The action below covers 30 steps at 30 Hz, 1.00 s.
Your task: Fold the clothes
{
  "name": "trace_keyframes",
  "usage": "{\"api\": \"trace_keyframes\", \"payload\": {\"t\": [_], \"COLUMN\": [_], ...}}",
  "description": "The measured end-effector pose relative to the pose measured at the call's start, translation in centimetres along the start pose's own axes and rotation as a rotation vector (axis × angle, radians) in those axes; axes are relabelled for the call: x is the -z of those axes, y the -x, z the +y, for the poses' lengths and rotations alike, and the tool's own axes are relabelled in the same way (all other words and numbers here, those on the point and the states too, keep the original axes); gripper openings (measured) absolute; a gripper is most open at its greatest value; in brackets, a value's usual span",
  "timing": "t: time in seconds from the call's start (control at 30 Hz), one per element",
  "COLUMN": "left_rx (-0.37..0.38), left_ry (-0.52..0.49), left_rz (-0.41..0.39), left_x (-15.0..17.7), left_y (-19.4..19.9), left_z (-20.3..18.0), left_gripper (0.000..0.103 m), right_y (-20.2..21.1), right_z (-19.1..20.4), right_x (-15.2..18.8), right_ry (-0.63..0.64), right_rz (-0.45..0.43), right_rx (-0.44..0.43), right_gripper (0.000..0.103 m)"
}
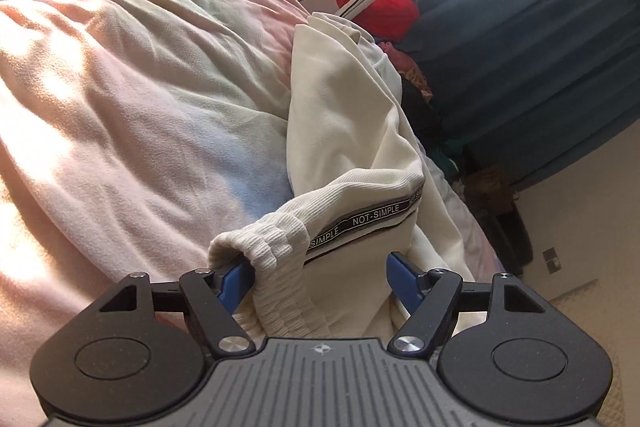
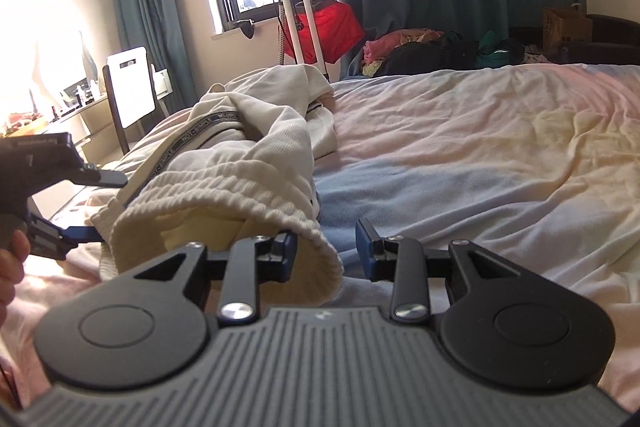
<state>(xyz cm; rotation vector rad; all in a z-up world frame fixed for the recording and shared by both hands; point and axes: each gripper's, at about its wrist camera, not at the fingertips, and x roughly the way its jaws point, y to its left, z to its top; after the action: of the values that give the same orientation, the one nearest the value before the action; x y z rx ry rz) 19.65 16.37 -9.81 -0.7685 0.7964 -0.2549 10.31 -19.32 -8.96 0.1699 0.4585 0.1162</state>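
Bed (image 2: 500, 131): pastel cover, wrinkled; fabric dragged across it could snag and bunch.
Trousers (image 1: 344, 123): cream, lying crumpled along the bed's left side in the right wrist view, waistband (image 2: 224, 187) nearest; the legs may twist if lifted unevenly.
Left gripper (image 1: 320, 267): spread wide, waistband between its fingers, not pinched; it could close on one layer only.
Right gripper (image 2: 326, 251): spread, left finger inside the waistband opening; the ribbing may slip off.
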Motion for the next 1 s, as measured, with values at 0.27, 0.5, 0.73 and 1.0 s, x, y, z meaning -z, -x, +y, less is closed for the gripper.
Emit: {"api": "trace_keyframes", "payload": {"t": [0.27, 0.5, 0.73, 1.0], "left_rx": [-0.059, 0.081, 0.396, -0.289], "left_ry": [-0.148, -0.011, 0.128, 0.049], "left_rz": [-0.048, -0.173, -0.457, -0.265], "left_x": [1.4, 0.0, -1.2, -2.7], "left_y": [-1.3, 2.0, 10.6, 10.9], "left_z": [-1.7, -0.7, 0.2, 4.1], "left_gripper": [0.034, 0.011, 0.011, 0.011], "right_y": [-2.4, 0.0, 4.0, 2.0], "right_z": [2.0, 1.3, 3.6, 7.7], "right_x": [0.7, -0.5, -1.6, 2.6], "right_ry": [0.164, 0.15, 0.355, 0.58], "right_rz": [0.004, -0.127, -0.302, -0.04], "right_rx": [0.033, 0.118, 0.119, -0.072], "right_gripper": [0.034, 0.017, 0.015, 0.021]}}
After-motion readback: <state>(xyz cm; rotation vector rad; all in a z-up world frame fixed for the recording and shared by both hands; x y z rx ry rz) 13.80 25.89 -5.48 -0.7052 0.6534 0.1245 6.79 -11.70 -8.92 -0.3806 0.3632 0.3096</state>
